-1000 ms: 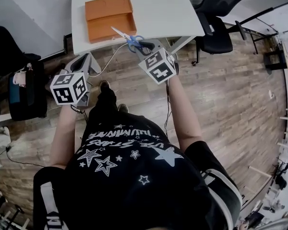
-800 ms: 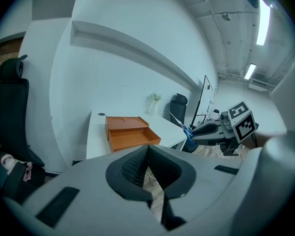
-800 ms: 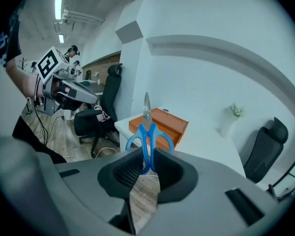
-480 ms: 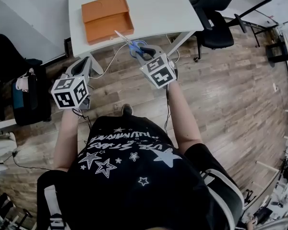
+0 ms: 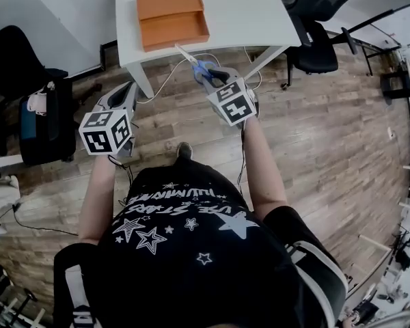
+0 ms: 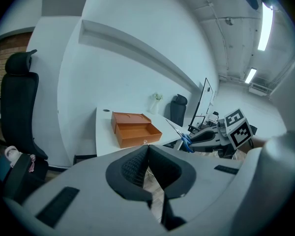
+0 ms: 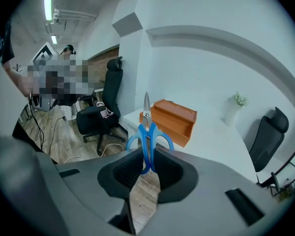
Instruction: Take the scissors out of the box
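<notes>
At far left a black office chair [image 6: 18, 102] is noted against the wall. The left gripper [image 6: 148, 148] is held over the wood floor [image 5: 342, 135], short of the table's left front corner. Its pads are seen closed tip to tip, with nothing between them, and its marker cube [image 5: 106, 131] faces the head camera. A white table [image 5: 260, 9] is recorded ahead of both grippers. An orange box [image 5: 172, 18] stands on it, lid thrown back, near the front edge and left of centre. A white cable [image 5: 165, 82] hangs from that edge to the floor. The scissors [image 7: 146, 116] are out of the box and clear of the table top. They are carried in the air just in front of the box, blue handles over the floor at the table's near edge. The closed blades are pointed back toward the box. The right gripper [image 7: 148, 154] is seen part-way closed, its pads pressed on the blue handles from either side; the loops stand out past the pads. Further right a second office chair [image 5: 313, 50] is noted beside the table.
</notes>
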`<state>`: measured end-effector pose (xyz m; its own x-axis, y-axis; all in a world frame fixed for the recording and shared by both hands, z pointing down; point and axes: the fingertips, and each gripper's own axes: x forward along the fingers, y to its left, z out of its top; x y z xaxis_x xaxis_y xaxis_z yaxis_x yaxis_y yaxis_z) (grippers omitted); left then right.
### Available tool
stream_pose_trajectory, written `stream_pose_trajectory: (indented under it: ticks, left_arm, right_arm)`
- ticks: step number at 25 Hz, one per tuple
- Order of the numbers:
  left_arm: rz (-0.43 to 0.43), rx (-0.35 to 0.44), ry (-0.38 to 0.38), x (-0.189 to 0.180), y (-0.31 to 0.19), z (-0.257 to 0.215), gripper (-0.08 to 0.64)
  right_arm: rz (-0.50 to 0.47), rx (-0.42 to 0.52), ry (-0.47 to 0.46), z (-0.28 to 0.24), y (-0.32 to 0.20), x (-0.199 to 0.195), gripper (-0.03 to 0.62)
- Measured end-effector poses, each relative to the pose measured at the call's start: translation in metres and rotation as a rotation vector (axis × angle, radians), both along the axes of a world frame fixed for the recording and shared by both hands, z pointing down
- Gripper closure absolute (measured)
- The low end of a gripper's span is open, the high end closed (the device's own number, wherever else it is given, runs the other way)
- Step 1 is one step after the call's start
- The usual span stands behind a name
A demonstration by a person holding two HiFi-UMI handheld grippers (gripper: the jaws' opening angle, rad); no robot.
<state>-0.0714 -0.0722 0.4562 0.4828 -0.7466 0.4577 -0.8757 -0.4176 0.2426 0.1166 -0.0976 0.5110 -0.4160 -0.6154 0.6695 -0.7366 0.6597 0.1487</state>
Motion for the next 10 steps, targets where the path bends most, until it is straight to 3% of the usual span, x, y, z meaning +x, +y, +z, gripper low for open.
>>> stream_pose_trajectory:
  ticks: [10]
  left_arm:
    - [0.069,0.000,-0.004,-0.024,0.036,0.002,0.541]
  right_arm:
    - [0.038,0.022,0.016,-0.010,0.046,-0.029,0.494]
